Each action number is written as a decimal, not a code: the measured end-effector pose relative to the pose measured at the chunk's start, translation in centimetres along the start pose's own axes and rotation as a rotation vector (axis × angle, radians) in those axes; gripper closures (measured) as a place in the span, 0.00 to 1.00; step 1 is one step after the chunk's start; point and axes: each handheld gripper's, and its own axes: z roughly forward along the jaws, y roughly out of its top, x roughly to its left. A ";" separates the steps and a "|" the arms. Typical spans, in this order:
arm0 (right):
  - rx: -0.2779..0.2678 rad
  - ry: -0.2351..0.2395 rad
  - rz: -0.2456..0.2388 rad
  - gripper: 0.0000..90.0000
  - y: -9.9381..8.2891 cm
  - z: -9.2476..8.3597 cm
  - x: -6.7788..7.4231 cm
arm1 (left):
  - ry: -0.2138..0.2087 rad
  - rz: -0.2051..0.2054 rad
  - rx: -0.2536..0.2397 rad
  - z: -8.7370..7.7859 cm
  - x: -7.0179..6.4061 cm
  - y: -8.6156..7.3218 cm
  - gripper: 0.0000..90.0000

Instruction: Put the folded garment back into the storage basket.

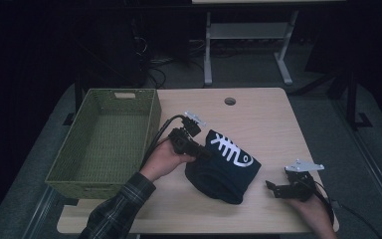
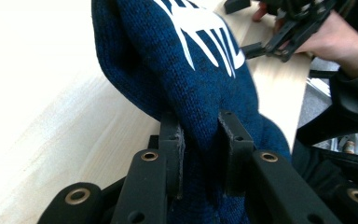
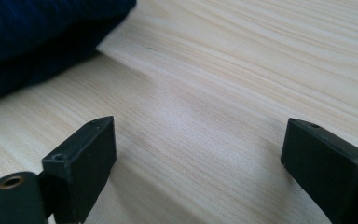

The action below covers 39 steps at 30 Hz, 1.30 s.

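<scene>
**High view: left gripper clamped on a knitted garment, right gripper idle**

High view. The left gripper [image 1: 202, 152], held in the person's left hand [image 1: 165, 160], grips the upper left edge of a dark blue knitted garment [image 1: 224, 172] bearing a white fish-skeleton motif. The garment is bunched into a rounded mass at the middle of the wooden table [image 1: 258, 119], its lower part resting on the tabletop. A green woven basket [image 1: 79, 164] stands at the table's left edge, just beside the left hand. The right gripper [image 1: 274, 188] rests at the table's right front, apart from the garment, its jaws pointing toward it.

Left gripper view. The two black jaws stand close together, with a fold of the blue knit garment [image 2: 186, 70] pinched between their pads [image 2: 178, 149]; the fabric bulges above and below the grip. Farther off, the right gripper [image 2: 244, 28] and the hand holding it lie on the table [image 2: 42, 102].

Right gripper view. The jaws stand wide apart with nothing between them except bare tabletop [image 3: 223, 93]. The garment's edge [image 3: 32, 42] lies ahead at upper left, clear of both jaws.
</scene>
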 end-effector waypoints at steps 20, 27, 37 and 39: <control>0.000 0.000 0.001 0.11 0.0 0.0 0.0 | 0.039 0.029 -0.011 -8.4 -0.8 1.8 0.83; -0.001 -0.001 0.000 0.11 0.0 0.0 0.0 | 0.047 0.008 -0.033 -11.0 -0.5 1.5 0.83; -0.001 -0.002 0.000 0.11 0.0 0.0 0.0 | 0.099 -0.014 -0.071 -15.0 -0.4 0.8 0.83; -0.001 -0.002 0.000 0.11 0.0 0.0 0.0 | 0.111 -0.021 -0.079 -15.8 -0.4 0.6 0.83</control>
